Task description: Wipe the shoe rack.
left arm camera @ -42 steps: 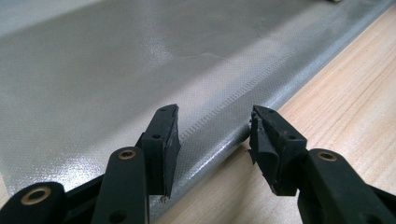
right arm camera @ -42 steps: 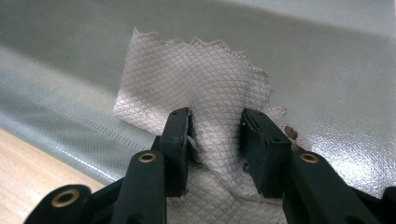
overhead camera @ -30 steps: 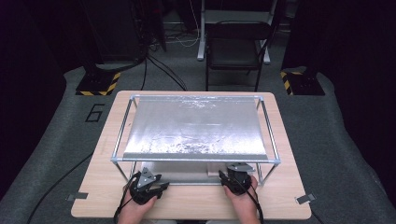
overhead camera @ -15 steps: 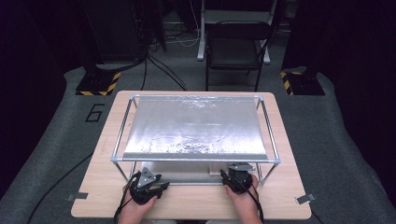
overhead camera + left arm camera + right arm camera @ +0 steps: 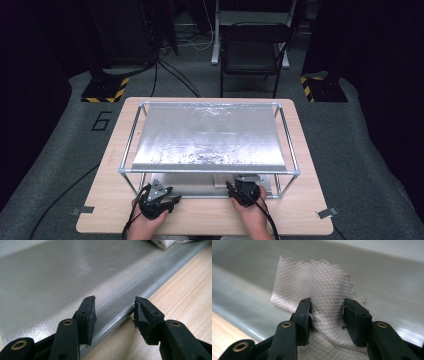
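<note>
While astride the cloth, right claw agape.

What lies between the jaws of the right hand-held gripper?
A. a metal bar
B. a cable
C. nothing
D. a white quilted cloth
D: in the right gripper view, the white quilted cloth rises between the two black jaws of the right hand-held gripper.

Overhead light glares off the silver sheet while the room beyond falls dark; the cloth blurs toward twelve o'clock, background streaked.
</note>
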The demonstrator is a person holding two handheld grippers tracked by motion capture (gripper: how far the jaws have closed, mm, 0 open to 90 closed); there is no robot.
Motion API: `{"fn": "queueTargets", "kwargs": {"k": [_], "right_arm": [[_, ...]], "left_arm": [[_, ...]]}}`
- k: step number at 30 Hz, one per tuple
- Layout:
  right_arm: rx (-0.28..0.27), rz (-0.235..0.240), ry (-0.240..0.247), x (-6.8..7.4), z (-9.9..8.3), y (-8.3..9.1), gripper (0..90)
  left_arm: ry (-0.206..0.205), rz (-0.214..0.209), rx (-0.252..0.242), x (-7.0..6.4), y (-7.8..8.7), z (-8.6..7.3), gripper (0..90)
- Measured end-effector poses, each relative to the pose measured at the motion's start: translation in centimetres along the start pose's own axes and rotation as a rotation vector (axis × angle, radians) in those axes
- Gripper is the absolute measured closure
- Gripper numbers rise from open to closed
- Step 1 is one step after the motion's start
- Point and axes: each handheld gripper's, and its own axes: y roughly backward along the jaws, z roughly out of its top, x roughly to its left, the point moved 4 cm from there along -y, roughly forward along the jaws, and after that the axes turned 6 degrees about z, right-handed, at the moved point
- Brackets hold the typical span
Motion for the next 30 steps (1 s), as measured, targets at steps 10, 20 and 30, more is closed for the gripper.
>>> {"fn": "queueTargets", "kwargs": {"k": [10, 20, 30], "right_arm": [[0.014, 0.002, 0.031, -0.3, 0.1, 0.3, 56.9], [0.002, -0.076, -0.011, -2.7, -0.9, 1.7, 58.0], [0.006, 0.038, 0.041, 1.5, 0.3, -1.0, 58.4]], "left_arm": [[0.007, 0.0, 0.005, 0.0, 0.0, 0.0, 52.1], [0.003, 0.001, 0.0, 0.0, 0.0, 0.0, 52.1], [0.003, 0.004, 0.0, 0.0, 0.0, 0.0, 52.1]]}}
